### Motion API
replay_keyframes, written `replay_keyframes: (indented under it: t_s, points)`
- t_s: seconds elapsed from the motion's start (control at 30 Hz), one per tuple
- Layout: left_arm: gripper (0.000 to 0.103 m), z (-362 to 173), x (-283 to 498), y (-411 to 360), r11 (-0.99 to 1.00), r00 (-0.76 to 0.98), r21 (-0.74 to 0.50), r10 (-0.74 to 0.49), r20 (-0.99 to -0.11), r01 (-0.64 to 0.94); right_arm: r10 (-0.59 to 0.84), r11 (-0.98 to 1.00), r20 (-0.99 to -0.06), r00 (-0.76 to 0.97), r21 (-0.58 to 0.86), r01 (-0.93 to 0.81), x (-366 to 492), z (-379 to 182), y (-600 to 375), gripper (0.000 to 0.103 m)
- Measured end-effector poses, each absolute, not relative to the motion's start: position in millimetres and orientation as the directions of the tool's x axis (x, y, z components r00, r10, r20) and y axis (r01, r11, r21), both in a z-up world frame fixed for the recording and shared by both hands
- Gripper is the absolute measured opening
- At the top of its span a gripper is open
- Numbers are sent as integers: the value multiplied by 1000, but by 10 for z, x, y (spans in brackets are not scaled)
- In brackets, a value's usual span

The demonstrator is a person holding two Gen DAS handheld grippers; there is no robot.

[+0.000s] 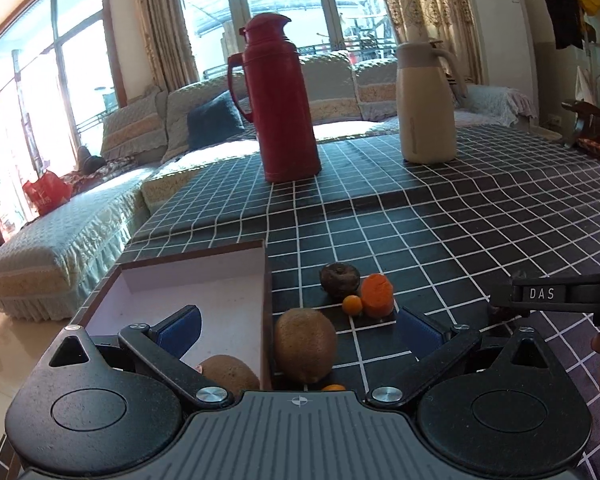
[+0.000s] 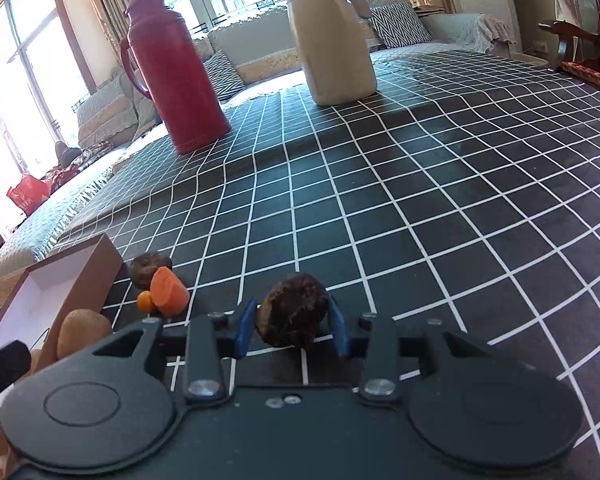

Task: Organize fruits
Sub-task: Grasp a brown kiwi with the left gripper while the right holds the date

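My right gripper is shut on a dark brown, rough round fruit, with a blue pad pressed against each side. My left gripper is open and wide. Its left finger is over the white-lined brown box and its right finger over the tablecloth. A kiwi stands between them, just outside the box wall. A second kiwi lies inside the box. Ahead on the cloth sit another dark fruit, an orange carrot piece and a small kumquat.
A red thermos and a cream jug stand far back on the black grid tablecloth. A sofa runs behind and left of the table. A wooden chair stands at the far right. The right gripper's body shows at the right edge.
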State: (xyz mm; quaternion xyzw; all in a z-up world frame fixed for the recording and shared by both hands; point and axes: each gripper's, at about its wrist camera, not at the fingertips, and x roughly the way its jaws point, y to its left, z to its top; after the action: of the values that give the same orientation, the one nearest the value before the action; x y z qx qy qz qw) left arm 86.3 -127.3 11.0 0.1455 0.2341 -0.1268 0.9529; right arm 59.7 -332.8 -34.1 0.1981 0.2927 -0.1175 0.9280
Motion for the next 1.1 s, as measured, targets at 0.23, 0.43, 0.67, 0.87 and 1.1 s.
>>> replay_keyframes:
  t_s: [0.23, 0.43, 0.67, 0.87, 1.1]
  points:
    - [89, 4, 1184, -1534, 842, 795, 315, -200, -573, 439, -106, 880, -583, 806, 323, 349, 555, -318, -3433, 29]
    - [87, -137, 1284, -1659, 804, 771, 384, -139, -622, 455, -107, 867, -589, 801, 338, 365, 542, -318, -3500, 25]
    - [87, -179, 1205, -1664, 793, 737, 320, -224, -638, 518, -108, 856, -611, 784, 344, 386, 523, -371, -3570, 28]
    - [87, -85, 1050, -1653, 755, 682, 210, -387, -621, 621, -103, 842, -610, 786, 367, 396, 510, -380, -3583, 31]
    - [87, -77, 1200, -1515, 849, 780, 236, -277, -561, 472, -86, 837, -608, 789, 385, 388, 505, -385, -3602, 31]
